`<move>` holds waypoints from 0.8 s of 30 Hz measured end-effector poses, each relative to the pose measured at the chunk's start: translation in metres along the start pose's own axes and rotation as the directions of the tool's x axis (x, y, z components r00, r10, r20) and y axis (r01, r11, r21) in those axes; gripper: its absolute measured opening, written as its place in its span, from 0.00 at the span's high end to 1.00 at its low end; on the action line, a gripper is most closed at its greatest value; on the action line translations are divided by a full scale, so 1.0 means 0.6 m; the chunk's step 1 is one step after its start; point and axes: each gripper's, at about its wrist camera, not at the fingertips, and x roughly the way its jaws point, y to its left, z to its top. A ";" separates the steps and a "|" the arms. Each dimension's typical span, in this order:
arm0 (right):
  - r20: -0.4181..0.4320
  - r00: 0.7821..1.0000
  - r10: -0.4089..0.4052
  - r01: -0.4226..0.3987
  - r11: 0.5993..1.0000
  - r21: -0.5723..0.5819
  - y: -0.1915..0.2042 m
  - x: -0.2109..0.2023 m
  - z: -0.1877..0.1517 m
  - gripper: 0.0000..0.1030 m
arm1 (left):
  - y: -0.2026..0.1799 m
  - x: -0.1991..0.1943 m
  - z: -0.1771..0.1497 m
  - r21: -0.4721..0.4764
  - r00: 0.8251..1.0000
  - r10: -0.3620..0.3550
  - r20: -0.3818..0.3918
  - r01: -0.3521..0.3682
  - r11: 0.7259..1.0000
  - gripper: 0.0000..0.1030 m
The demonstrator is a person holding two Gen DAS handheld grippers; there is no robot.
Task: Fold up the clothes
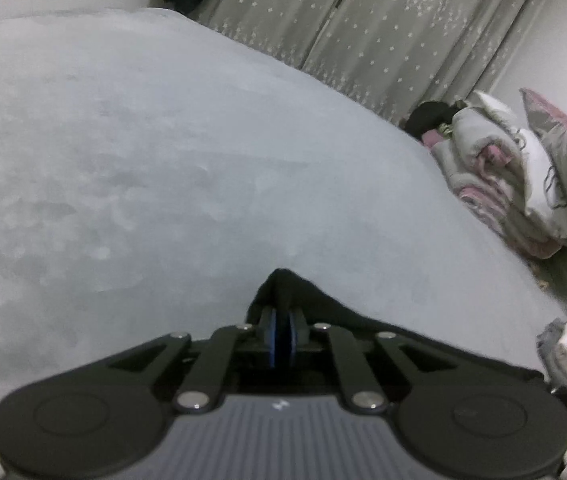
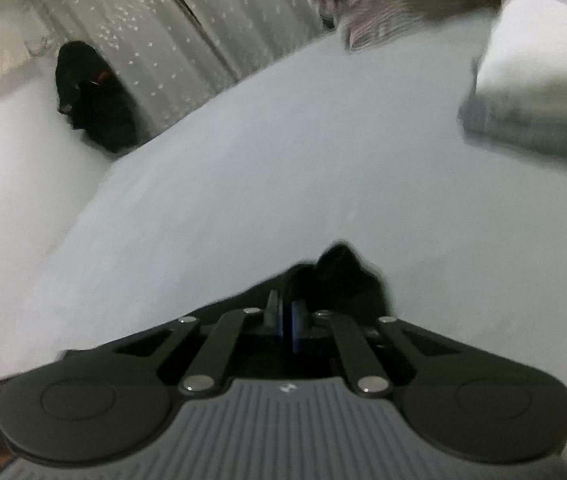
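Black cloth [image 1: 283,284] is pinched in the left gripper [image 1: 282,326], jaws pressed together on a bunched peak of it, just above the pale grey bed [image 1: 143,160]. Over on the right wrist view, the right gripper [image 2: 286,314] is clamped too, biting another bunch of that dark cloth [image 2: 343,276], which spills past its fingers over the bed [image 2: 283,160]. Whether both bunches belong to one garment, I cannot tell. At the bed's far right corner sits a folded stack [image 2: 539,92], white on top of grey. Beyond the bed's far edge hangs a starry curtain [image 1: 383,24], and a heap of pink-and-grey bedding [image 1: 503,176] lies at the bed's right side. A dark bundle [image 2: 91,96] rests past the bed's left edge, at the curtain's foot.
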 end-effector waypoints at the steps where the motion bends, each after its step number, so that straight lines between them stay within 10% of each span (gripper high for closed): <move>1: 0.009 0.999 -0.042 0.043 0.999 -0.022 0.001 0.002 -0.001 0.95 | 0.000 0.001 -0.001 0.006 1.000 0.001 0.001 -0.001 1.000 0.92; 4: 0.000 0.998 -0.066 0.066 0.998 -0.022 -0.003 0.004 -0.013 0.95 | 0.000 -0.008 0.001 0.003 1.000 0.006 0.000 -0.006 1.000 0.85; 7: 0.004 0.998 -0.068 0.068 0.998 -0.016 0.000 -0.009 -0.017 0.85 | -0.009 -0.027 0.003 -0.017 0.999 0.021 0.032 -0.020 1.000 0.56; 14: 0.040 0.997 -0.060 0.063 0.995 -0.080 0.039 -0.037 -0.019 0.77 | -0.046 -0.074 -0.003 0.054 0.993 -0.019 0.115 0.013 0.998 0.48; 16: 0.040 0.997 -0.059 0.063 0.990 -0.128 0.060 -0.034 -0.028 0.58 | -0.062 -0.072 -0.014 0.106 0.995 -0.074 0.072 0.066 0.992 0.47; 24: -0.043 0.998 -0.053 0.040 0.965 -0.260 0.085 -0.013 -0.064 0.57 | -0.087 -0.041 -0.060 0.271 0.992 -0.083 -0.098 0.107 0.957 0.47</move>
